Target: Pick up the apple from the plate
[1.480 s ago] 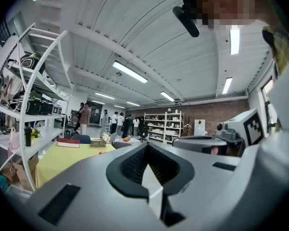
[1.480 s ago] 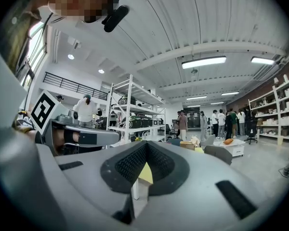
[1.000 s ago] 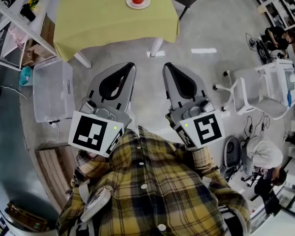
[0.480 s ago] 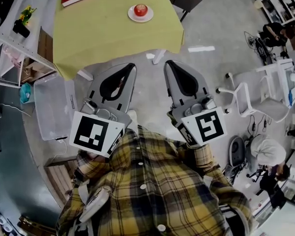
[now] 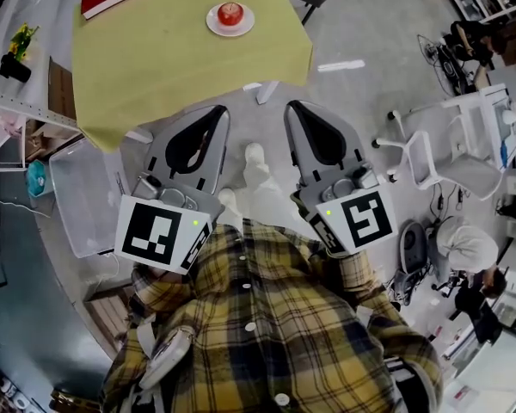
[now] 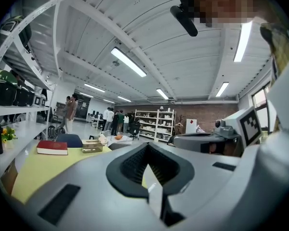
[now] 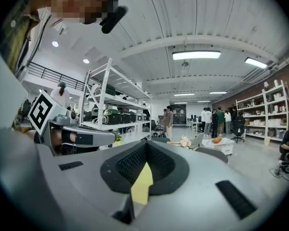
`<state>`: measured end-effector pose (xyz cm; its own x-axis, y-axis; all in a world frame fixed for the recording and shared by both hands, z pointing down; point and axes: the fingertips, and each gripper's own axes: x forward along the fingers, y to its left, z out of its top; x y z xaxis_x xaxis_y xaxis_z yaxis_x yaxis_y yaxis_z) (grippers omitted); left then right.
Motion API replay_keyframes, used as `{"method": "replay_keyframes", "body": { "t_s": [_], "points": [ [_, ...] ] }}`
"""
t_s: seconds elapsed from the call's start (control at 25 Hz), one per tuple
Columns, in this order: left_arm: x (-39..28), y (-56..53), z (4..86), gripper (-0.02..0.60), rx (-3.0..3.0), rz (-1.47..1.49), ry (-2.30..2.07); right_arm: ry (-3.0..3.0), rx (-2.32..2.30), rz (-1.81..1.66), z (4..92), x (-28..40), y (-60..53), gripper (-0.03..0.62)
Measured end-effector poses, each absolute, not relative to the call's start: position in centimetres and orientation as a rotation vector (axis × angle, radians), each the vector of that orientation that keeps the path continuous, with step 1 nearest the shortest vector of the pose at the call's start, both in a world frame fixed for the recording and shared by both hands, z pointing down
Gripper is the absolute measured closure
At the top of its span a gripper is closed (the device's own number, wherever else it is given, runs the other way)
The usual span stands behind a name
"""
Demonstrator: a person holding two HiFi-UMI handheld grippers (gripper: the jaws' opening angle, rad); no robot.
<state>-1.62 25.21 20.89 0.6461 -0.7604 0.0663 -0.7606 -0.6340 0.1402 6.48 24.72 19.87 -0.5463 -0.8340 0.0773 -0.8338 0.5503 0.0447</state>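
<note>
Red round apple (image 5: 230, 12) sits centred on a small white plate (image 5: 213, 26), which stands on a table draped in yellow-green cloth (image 5: 172, 67), well apart from both tools. Left grey gripper (image 5: 213, 120) and right grey gripper (image 5: 297, 119) are held level over bare floor, each with its jaws pressed together and nothing between them. Recommendation: get close to the table edge first, part one gripper's jaws wide before reaching, then straddle the apple's widest part without nudging the plate.
</note>
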Motion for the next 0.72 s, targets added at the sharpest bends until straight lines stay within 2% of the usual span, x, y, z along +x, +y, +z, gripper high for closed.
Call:
{"method": "replay_keyframes", "body": {
  "t_s": [0.72],
  "points": [
    [2.6, 7.9, 19.3, 0.577, 2.634, -0.068, -1.466, -2.781, 1.245, -0.061, 18.6, 10.6, 6.9, 0.597]
  ]
}}
